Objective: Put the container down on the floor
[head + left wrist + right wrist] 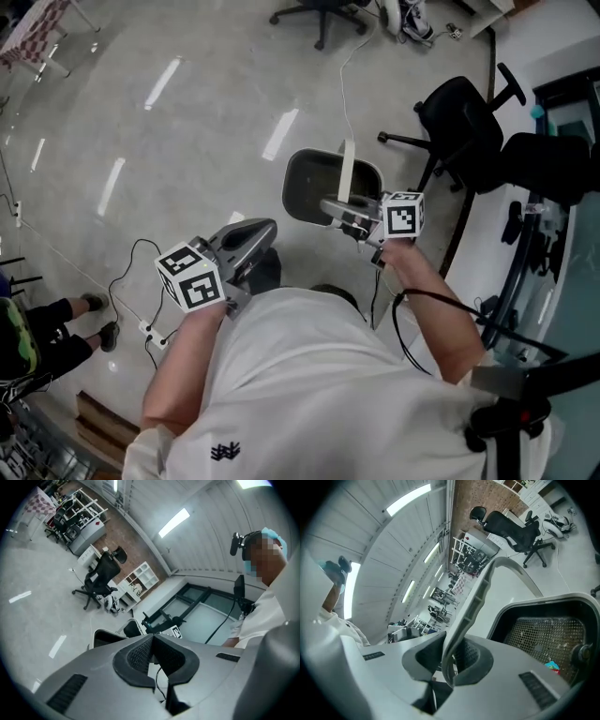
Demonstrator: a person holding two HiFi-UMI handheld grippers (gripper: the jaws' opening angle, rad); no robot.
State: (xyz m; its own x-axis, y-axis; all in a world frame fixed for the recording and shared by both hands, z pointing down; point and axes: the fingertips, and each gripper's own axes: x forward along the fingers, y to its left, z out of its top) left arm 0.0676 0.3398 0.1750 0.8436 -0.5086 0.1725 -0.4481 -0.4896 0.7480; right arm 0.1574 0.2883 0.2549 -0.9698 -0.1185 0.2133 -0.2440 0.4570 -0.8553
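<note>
A grey container (314, 185) with a dark inside hangs above the pale floor, straight ahead of me. Its white bail handle (348, 169) stands upright over it. My right gripper (343, 212) is shut on that handle; in the right gripper view the handle (474, 603) runs up between the pads, and the container (543, 630) shows a mesh bottom with small coloured scraps (553, 666). My left gripper (255, 236) hovers to the left of the container, shut with nothing in it. The left gripper view shows its jaws (153, 654) pressed together and the container's rim (101, 637) beyond.
Black office chairs stand at the right (459, 117) and the far back (323, 11). A desk edge (492, 244) runs along the right. Cables and a power strip (150, 330) lie on the floor at the left, near a person's feet (94, 319).
</note>
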